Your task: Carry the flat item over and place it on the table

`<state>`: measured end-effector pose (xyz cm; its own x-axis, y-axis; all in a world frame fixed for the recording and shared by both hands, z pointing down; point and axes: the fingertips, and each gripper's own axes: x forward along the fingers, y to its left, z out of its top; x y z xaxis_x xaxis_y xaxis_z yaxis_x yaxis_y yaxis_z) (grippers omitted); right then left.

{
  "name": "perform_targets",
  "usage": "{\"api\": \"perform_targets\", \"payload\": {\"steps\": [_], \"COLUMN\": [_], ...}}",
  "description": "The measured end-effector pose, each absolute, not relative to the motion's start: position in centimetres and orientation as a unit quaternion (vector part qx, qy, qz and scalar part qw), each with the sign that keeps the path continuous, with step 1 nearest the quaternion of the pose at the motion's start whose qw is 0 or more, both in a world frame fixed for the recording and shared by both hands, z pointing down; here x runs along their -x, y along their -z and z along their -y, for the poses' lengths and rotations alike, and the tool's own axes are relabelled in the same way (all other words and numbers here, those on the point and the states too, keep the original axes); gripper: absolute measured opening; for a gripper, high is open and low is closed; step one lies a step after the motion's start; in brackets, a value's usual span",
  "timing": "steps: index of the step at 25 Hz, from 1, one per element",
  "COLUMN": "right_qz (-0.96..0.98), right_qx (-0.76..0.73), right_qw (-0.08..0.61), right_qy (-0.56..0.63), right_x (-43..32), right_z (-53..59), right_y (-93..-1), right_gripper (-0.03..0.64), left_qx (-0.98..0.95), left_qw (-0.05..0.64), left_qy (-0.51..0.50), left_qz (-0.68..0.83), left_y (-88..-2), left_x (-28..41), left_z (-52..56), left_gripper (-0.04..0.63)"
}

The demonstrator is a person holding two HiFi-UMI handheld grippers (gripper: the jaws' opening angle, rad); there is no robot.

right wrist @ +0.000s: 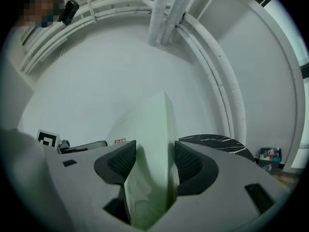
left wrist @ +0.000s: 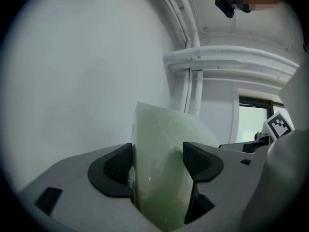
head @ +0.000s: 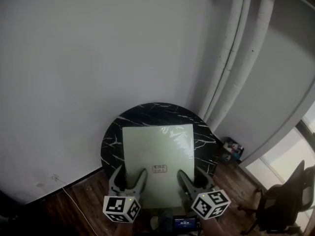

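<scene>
Pale green flat item [head: 157, 156], film-wrapped with a small printed label [head: 159, 168] by its near edge, was held over the round table [head: 112, 136] and covered most of the middle of the top. That near edge was clamped at the left by the left gripper [head: 129, 177] and at the right by the right gripper [head: 194, 178]. In both gripper views the sheet was seen edge-on between the dark pads, with the jaws narrowed down onto it. The near edge overhung the table toward the person. Whether the far edge touched the top could not be told.

Step judged: end of the carry, placement phase — item positioned, not yet released. An even lowering on both sides would be called for until the sheet lies flat, then both jaws opened and drawn back off the edge. The sheet looked thin and slightly bowed in the left gripper view, so an uneven release could be expected to tip it off the near side — it would be better pushed further on first.

Table top was black marble with white veins, glossy. A white wall [head: 98, 58] was seen behind, white pipes [head: 231, 48] up the corner, a dark wood floor [head: 91, 188] with a cable [head: 74, 200] across it, small clutter [head: 232, 149] at the wall's foot and an office chair [head: 285, 195] at the right.
</scene>
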<state>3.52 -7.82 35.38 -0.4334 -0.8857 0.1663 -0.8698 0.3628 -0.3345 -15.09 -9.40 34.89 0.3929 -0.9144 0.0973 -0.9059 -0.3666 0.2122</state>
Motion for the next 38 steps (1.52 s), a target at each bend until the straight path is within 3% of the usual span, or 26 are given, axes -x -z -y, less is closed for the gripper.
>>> {"api": "perform_targets", "payload": {"steps": [38], "right_qz": [-0.798], "right_qx": [0.522], "right_qw": [-0.043], "right_qy": [0.298], "right_x": [-5.2], "right_z": [15.9], "right_y": [-48.1], "right_gripper": [0.229], "left_qx": [-0.798], "left_qw": [0.208], "left_qy": [-0.063], "left_qz": [0.562], "left_y": [-47.2], "left_x": [13.4], "left_z": [17.2], "left_gripper": [0.333]}}
